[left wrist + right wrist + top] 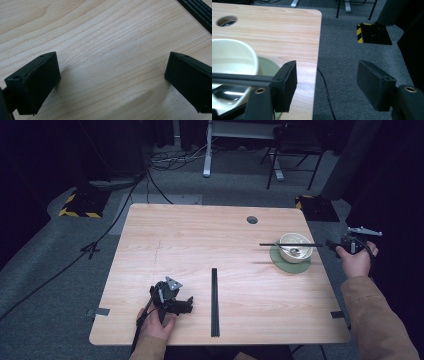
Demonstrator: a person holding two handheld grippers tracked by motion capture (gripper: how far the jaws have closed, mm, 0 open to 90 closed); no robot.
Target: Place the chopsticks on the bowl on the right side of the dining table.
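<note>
A white bowl [295, 247] stands on a round green coaster [289, 264] at the table's right side. One black chopstick [290, 244] lies level across the bowl's rim, and its right end reaches my right gripper [332, 243]. In the right gripper view that chopstick [239, 78] ends behind the outer side of one jaw. The right gripper [327, 75] is open, with only floor between its jaws. A pair of black chopsticks [214, 302] lies lengthwise at the front middle. My left gripper [187, 304] rests on the table left of them, and its jaws [112, 67] stand open over bare wood.
Something shiny and metallic [224, 95] lies inside the bowl. A round cable hole [252, 219] sits in the tabletop [200, 240] behind the bowl. The table's right edge runs just beside the coaster, with grey carpet and a cable [325, 87] below it.
</note>
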